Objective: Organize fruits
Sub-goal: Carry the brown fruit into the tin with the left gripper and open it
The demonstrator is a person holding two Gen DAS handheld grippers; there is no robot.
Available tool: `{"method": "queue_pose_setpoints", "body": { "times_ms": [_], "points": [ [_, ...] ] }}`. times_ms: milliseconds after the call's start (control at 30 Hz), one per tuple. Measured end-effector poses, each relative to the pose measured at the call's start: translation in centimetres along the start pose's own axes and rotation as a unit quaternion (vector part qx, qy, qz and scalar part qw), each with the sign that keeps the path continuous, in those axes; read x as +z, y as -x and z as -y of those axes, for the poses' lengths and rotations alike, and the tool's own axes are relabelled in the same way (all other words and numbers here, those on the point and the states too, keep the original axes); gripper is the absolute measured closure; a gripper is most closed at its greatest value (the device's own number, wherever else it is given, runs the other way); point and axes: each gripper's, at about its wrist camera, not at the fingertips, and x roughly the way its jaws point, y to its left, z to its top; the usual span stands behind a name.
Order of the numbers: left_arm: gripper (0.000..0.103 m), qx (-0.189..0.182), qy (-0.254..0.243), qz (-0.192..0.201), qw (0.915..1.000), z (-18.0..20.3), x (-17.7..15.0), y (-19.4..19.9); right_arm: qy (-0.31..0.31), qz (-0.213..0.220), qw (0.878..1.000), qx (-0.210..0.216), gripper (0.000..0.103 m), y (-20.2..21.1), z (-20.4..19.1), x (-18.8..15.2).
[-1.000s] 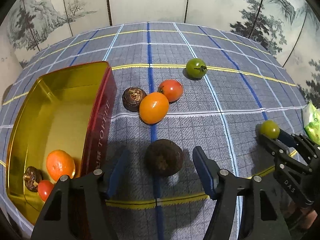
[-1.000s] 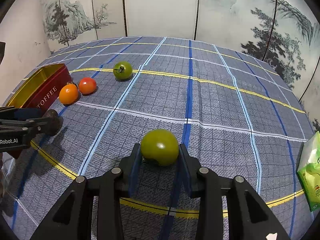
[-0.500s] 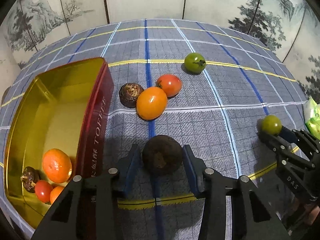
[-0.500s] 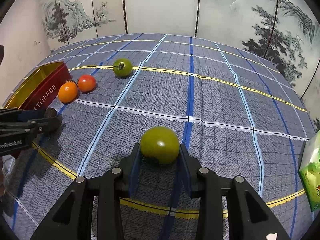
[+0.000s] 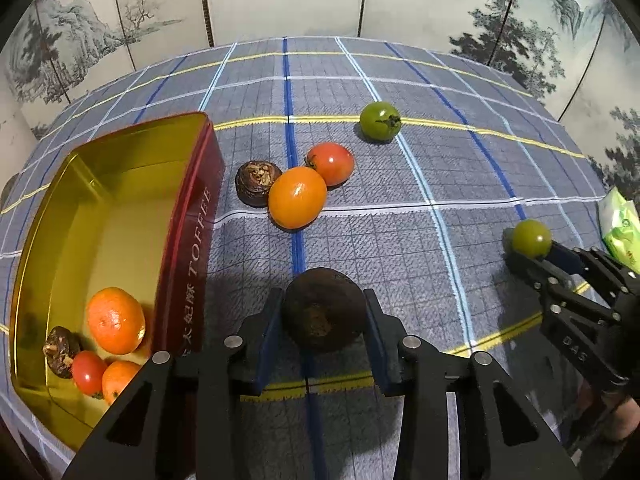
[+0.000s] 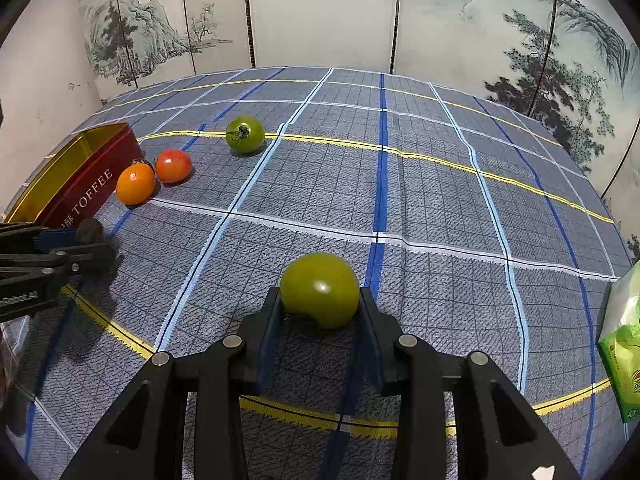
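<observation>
My left gripper (image 5: 322, 316) is shut on a dark brown round fruit (image 5: 323, 309), just right of the red and gold toffee tin (image 5: 192, 208). The tin holds an orange (image 5: 115, 319), a small red tomato (image 5: 88, 372), a brown fruit (image 5: 60, 350) and another orange piece. My right gripper (image 6: 320, 304) is shut on a green tomato (image 6: 319, 287), held a little above the cloth; it also shows in the left wrist view (image 5: 531, 237). On the cloth lie an orange tomato (image 5: 297, 197), a red tomato (image 5: 331, 163), a brown fruit (image 5: 257, 183) and a second green tomato (image 5: 380, 120).
A blue checked cloth (image 6: 420, 208) covers the table. A green packet (image 6: 622, 344) lies at the right edge. Painted screen panels (image 6: 320, 12) stand behind the table. The left gripper shows at the left edge of the right wrist view (image 6: 86, 236).
My left gripper has closed from open onto the dark brown fruit. My right gripper has stayed shut on the green tomato and lifted slightly.
</observation>
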Motion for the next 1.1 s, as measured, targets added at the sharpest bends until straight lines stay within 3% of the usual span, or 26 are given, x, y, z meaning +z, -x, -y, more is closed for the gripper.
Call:
{"method": "queue_pose_setpoints", "body": {
  "times_ms": [267,500,800,1100],
  "points": [
    [0.064,-0.005,0.006,0.041,0.9991,-2.1,0.8,4.6,0.0,0.0,1.0,0.0,0.069,0.0,0.0,0.0],
    [0.064,0.04,0.034,0.077,0.9957,-7.9,1.8,7.3,0.0,0.0,1.0,0.0,0.069,0.0,-0.1,0.0],
    [0.064,0.095,0.081,0.053,0.9908,-15.2,0.6,5.7,0.0,0.0,1.0,-0.001,0.069,0.0,-0.1,-0.1],
    [0.064,0.105,0.095,0.033,0.9893,-17.7,-0.8,4.2,0.001,0.0,1.0,-0.002,0.069,0.0,-0.1,-0.1]
  ]
}}
